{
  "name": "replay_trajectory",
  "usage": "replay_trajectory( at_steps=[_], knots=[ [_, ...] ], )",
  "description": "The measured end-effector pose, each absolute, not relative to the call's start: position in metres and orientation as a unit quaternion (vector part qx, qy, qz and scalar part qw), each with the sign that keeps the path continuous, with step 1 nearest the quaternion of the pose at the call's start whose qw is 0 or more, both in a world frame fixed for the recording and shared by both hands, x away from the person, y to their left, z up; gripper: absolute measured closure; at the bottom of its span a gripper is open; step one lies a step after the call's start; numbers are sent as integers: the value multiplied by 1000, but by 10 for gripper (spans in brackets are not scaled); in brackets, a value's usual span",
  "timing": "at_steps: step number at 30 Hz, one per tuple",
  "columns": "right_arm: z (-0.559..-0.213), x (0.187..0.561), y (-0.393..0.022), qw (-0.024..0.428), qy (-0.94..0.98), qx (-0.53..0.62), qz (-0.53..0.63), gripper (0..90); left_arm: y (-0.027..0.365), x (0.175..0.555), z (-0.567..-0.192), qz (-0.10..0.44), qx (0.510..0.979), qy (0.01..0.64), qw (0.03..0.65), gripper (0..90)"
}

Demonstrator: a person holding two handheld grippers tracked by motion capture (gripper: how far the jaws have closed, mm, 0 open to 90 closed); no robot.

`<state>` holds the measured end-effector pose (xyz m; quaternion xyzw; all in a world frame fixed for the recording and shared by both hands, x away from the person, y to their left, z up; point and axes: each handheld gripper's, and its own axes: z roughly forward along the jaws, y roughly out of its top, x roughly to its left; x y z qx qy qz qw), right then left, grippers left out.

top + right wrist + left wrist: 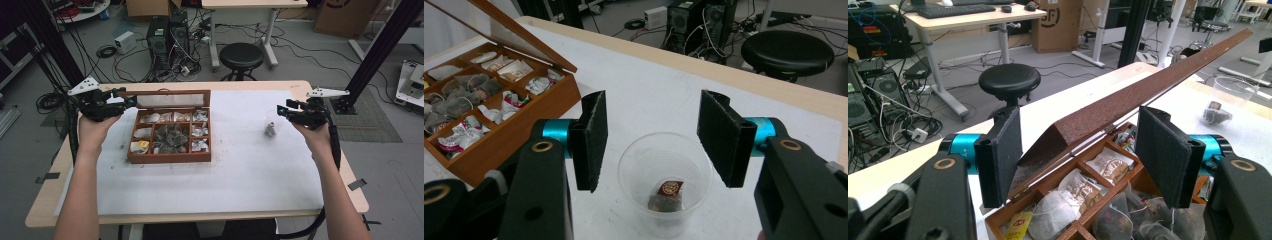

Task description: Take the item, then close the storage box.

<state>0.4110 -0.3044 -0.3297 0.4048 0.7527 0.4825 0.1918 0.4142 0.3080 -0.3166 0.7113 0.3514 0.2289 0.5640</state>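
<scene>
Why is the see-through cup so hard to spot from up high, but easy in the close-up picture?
In the high view the clear cup is small and dim, blending into the white table cover; in the right gripper view it sits close, its rim sharp, the tea bag inside plain to see.

A workshop floor crowded with office gear is seen behind a wooden table (46,202).

A round black stool (242,56) is set just beyond the table's far edge, near the legs of a light desk (250,4). Two dark computer towers (167,34) are stood on the grey floor to the stool's left, with loose cables (131,66) spread around them and a small white box (125,41) beside them. A cardboard box (340,15) is placed at the far right. A black post (385,42) is planted at the table's right corner, on a dark mat (370,117). The tabletop is covered by a white sheet (240,170). In the left gripper view, a keyboard (960,10) is laid on a desk.
</scene>
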Motion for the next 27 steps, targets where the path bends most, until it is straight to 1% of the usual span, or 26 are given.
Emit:
replay_trajectory(
  at_steps=[16, 27],
  knots=[
    [-320, 408, -290, 191, 755, 389, 491, 450, 308, 411, -318, 227, 714, 348, 563, 356],
    [-317, 410, -283, 189, 753, 383, 500, 436, 308, 402, -324, 224, 717, 350, 559, 334]
  ],
)
